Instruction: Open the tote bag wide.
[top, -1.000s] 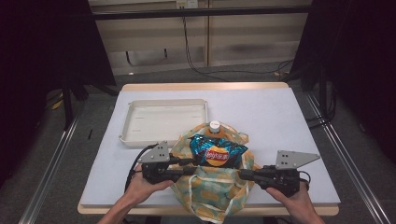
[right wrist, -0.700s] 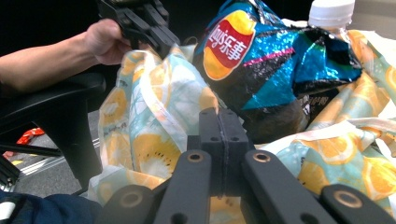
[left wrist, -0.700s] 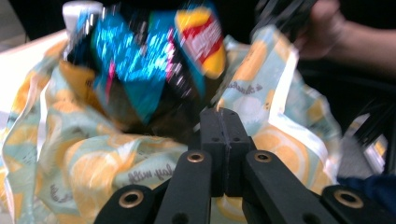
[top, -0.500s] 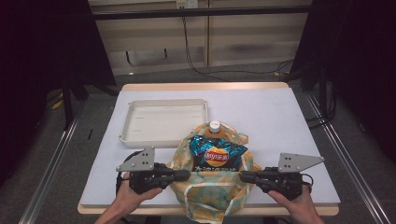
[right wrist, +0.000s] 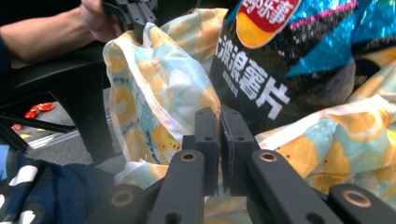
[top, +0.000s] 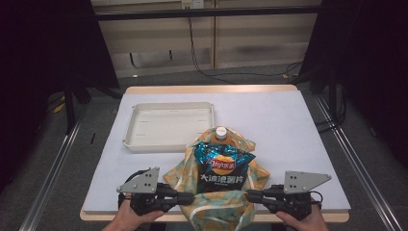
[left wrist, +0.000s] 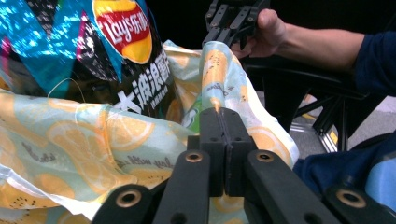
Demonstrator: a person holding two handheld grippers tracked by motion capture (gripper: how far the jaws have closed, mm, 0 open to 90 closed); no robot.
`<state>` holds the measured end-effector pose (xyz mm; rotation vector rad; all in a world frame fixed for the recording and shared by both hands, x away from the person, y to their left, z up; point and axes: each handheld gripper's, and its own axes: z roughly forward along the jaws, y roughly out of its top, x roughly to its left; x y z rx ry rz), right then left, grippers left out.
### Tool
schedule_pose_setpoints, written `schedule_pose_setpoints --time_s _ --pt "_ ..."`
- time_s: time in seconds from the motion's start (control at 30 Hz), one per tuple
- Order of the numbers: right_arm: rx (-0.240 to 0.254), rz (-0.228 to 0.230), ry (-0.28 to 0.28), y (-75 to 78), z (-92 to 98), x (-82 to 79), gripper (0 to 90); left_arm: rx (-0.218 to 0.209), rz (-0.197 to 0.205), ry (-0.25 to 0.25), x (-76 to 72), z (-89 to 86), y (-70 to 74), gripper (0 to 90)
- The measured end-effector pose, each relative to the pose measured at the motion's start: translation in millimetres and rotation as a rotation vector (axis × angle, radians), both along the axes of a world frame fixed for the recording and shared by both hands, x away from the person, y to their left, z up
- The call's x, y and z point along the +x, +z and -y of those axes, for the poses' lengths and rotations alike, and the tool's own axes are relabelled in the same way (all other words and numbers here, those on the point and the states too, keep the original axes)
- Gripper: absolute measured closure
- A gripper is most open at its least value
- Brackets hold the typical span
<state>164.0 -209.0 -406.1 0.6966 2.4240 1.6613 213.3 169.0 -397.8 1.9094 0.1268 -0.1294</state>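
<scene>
A cloth bag point(top: 176, 176) printed with orange slices lies at the table's front middle. In its mouth are a blue and black chip bag point(top: 224, 169) and, behind that, a bottle with a white cap point(top: 221, 131). My left gripper point(top: 188, 198) pinches the bag's left rim. In the left gripper view the left gripper point(left wrist: 223, 115) has the fabric point(left wrist: 93, 140) between its jaws, which have just been opening a little. My right gripper point(top: 249, 195) is shut on the right rim, and in the right gripper view its jaws point(right wrist: 220, 115) clamp the fabric point(right wrist: 154, 93).
A shallow white tray point(top: 168, 147) stands behind the bag at the left. The white table cover point(top: 288, 134) stretches bare to the right and back. The person's hands hold the grippers at the table's front edge.
My left gripper has moved left and toward the front edge with the bag's rim, spreading the mouth wider. The right gripper has stayed about where it was.
</scene>
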Motion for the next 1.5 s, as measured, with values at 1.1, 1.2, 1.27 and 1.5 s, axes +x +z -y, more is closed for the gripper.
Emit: schedule_pose_setpoints --time_s 1.1,1.2,1.27,1.5 --pt "0.000 -0.032 0.013 -13.8 2.1 2.0 90.0 0.217 0.052 0.016 3.3 24.1 -32.7 90.0" --pt "-0.014 -0.040 0.024 -18.1 2.9 0.5 90.0 0.233 0.054 0.028 7.0 23.8 -38.8 90.0" --pt "-0.035 -0.047 0.030 -22.2 3.3 0.2 90.0 0.232 0.045 0.038 8.1 23.8 -40.5 90.0" --pt "-0.113 -0.091 0.049 -41.2 5.9 4.0 90.0 0.259 0.019 0.015 11.6 25.1 -50.5 90.0"
